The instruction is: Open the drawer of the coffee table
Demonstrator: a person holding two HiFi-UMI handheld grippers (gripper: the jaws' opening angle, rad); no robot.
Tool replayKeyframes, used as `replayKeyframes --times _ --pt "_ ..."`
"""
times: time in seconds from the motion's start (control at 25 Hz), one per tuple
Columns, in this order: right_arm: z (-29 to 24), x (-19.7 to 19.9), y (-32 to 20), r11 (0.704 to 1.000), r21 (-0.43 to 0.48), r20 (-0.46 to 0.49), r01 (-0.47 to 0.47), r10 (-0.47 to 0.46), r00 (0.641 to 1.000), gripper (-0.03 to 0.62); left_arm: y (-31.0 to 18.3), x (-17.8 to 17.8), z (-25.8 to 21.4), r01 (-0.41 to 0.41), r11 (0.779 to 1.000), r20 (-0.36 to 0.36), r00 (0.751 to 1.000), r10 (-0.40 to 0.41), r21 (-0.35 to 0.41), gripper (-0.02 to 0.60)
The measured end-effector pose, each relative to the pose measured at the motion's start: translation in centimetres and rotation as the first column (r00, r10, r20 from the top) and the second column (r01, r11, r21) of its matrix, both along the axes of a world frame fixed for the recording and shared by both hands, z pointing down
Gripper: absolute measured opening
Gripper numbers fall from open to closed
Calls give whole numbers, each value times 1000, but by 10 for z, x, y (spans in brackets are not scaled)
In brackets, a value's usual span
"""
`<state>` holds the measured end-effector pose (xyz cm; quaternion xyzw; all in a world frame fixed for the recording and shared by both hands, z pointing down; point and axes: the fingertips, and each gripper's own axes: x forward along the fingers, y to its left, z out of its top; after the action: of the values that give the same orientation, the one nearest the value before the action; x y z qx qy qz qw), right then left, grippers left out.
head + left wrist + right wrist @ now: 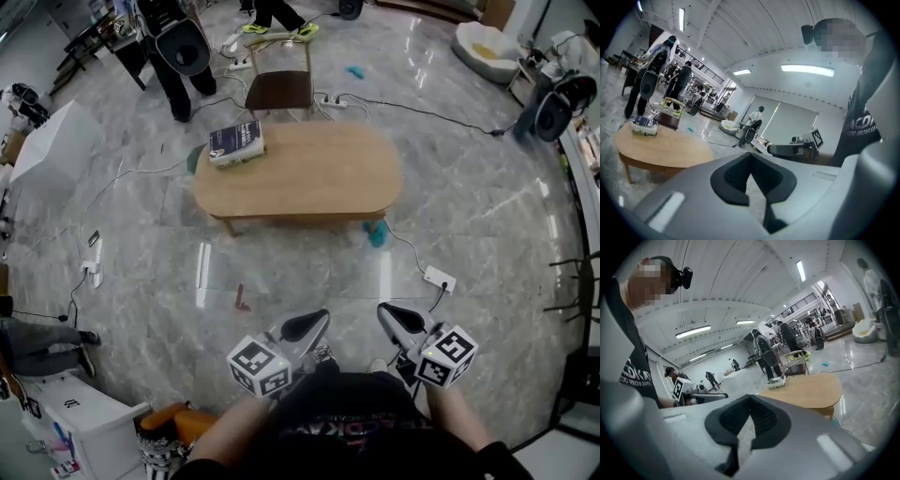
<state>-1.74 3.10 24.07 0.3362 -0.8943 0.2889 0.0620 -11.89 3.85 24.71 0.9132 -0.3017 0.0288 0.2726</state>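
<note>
An oval wooden coffee table (309,173) stands on the marble floor ahead of me, with a book (236,142) on its far left corner. I cannot make out a drawer front on its near side (300,217). Both grippers hover close to my body, well short of the table. The left gripper (311,325) is shut and empty, and so is the right gripper (396,317). In the left gripper view the shut gripper (750,157) points toward the table (661,150). In the right gripper view the shut gripper (751,401) has the table (806,390) at its right.
A wooden chair (278,89) stands behind the table, with people beyond it. A power strip (439,278) and cables lie on the floor at the right, a teal object (377,232) by the table's right leg. A white cabinet (70,417) is near left.
</note>
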Motion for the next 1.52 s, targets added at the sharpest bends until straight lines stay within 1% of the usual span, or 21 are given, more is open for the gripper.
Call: replayKeyframes --times 0.08,0.12,0.32,0.6,0.72,0.92,1.04,1.16,1.36,1.52 --pt "4 -7 -4 1000 7 -13 -16 16 1000 2 -3 -10 5 -21 1000 28 999 20 22 6" --pt "5 -11 -6 1000 10 -18 -24 24 1000 2 -4 -15 6 -27 999 31 999 27 27 6" --pt "3 -19 -9 998 26 -30 -56 57 998 2 -8 -34 5 -21 999 19 1000 21 34 6" --pt "-6 -16 -21 994 69 -58 -80 84 995 2 -19 -57 -4 26 998 23 999 -27 63 6" --pt "-10 -16 -29 993 86 -55 -76 81 995 2 -23 -65 -9 54 996 26 998 -56 77 6" --pt "-16 -17 -37 993 106 -45 -58 63 997 2 -27 -74 -13 96 991 50 994 -101 97 6" --pt "-14 -12 -45 994 103 -41 -46 51 998 2 -34 -75 -14 124 987 64 989 -131 97 5" --pt "-9 -3 -58 994 100 -44 -42 47 998 2 -43 -70 -9 135 987 87 986 -143 90 6" --pt "10 16 -80 996 71 -46 -44 47 998 2 -67 -62 3 172 982 101 979 -179 76 6" --pt "31 35 -105 998 44 -50 -47 49 998 2 -91 -54 18 196 978 131 970 -204 72 6"
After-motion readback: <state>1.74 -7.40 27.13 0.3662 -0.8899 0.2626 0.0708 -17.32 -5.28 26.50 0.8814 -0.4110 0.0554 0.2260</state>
